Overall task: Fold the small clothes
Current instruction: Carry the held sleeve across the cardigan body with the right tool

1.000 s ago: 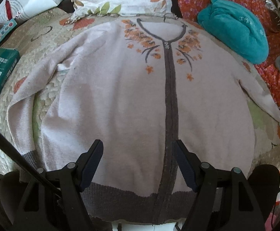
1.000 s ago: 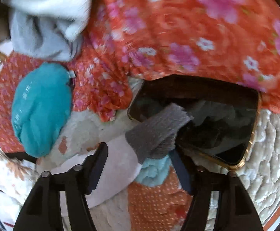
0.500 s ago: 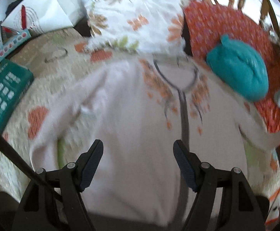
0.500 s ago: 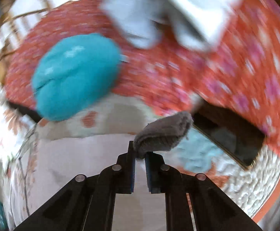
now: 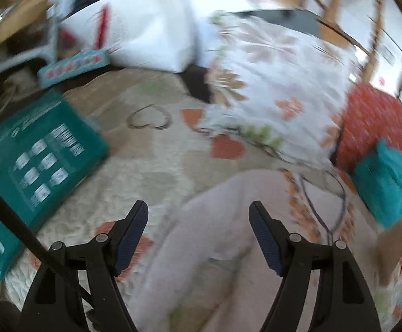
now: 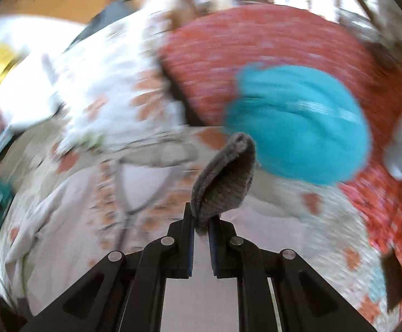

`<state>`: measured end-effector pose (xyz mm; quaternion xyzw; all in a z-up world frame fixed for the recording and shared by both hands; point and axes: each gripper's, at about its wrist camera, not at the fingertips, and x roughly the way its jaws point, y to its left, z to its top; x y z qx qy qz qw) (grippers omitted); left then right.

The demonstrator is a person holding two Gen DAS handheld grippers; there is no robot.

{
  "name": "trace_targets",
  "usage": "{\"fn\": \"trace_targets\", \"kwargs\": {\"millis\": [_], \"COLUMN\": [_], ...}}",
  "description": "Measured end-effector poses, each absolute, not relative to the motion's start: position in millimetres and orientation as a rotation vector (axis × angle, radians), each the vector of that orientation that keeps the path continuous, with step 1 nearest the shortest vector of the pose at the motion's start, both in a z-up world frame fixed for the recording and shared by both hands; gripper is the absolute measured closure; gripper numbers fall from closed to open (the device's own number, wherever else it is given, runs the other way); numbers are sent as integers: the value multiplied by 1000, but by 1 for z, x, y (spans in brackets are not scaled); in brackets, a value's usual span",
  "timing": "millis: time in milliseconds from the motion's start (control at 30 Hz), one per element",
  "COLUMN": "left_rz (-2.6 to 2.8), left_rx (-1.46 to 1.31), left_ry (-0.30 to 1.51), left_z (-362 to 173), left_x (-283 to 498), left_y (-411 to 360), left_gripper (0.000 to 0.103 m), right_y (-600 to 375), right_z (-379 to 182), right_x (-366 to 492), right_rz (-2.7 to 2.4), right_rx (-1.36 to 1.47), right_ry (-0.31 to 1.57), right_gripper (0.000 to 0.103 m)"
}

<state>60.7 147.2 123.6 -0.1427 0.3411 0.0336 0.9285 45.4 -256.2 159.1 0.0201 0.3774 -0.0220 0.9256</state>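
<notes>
**A:** What have your claws got hold of?

**B:** My right claw [image 6: 201, 227] is pinched nearly closed on the grey cuff [image 6: 224, 182] of the pale pink cardigan [image 6: 71, 221], which stands up out of the jaws. My left claw [image 5: 198, 238] is spread wide and holds nothing; it hangs above the near left part of the cardigan [image 5: 209, 235], around the shoulder and sleeve.

**A:** And the cardigan itself?

**B:** Spread front-up on the quilted bed cover [image 5: 134, 171], neckline and orange leaf print towards the far side. Further off lie a teal towel bundle [image 6: 298, 124], a floral pillow [image 5: 270, 83] and, far left, a green box [image 5: 35, 160].

**A:** How would you do this fold well?

**B:** I judge the sleeve should come across the chest. I'd carry the cuff low and level so the sleeve lays flat without twisting, hold the shoulder fold line down with my empty left claw, and keep the cuff clear of the towel bundle. Both views are blurred, so the creases are hard to read.
</notes>
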Motion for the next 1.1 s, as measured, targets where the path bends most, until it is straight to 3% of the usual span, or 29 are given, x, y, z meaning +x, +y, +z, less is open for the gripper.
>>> {"fn": "trace_targets", "kwargs": {"millis": [200,267,300,567,800,867,933,967,1000,1033,1100], "left_rz": [80,68,60,44,36,39,44,48,51,55,64], "left_rx": [-381,-392,-398,-427,-410,-417,-424,-429,-436,-444,-458], "left_ry": [692,698,700,728,754,755,754,754,754,753,747], "left_z": [131,132,132,129,124,123,123,123,124,124,126], "left_x": [60,59,59,65,69,70,70,70,69,69,67], "left_y": [174,175,175,168,160,162,166,168,172,175,183], "left_gripper": [28,26,25,25,25,25,24,25,24,25,24], "right_y": [-159,-160,-163,-177,-117,-96,-79,-69,-64,-62,-71], "right_z": [116,114,115,96,55,44,34,23,15,11,20], "right_x": [82,79,77,73,84,94,102,109,113,115,115], "right_rz": [261,277,259,196,337,325,306,280,259,234,232], "right_rx": [11,58,68,-37,26,4,-43,-99,-139,-164,-95], "right_ry": [872,847,838,895,974,987,998,1028,1055,1059,1031], "right_gripper": [88,64,59,57,56,42,35,39,52,79,96]}}
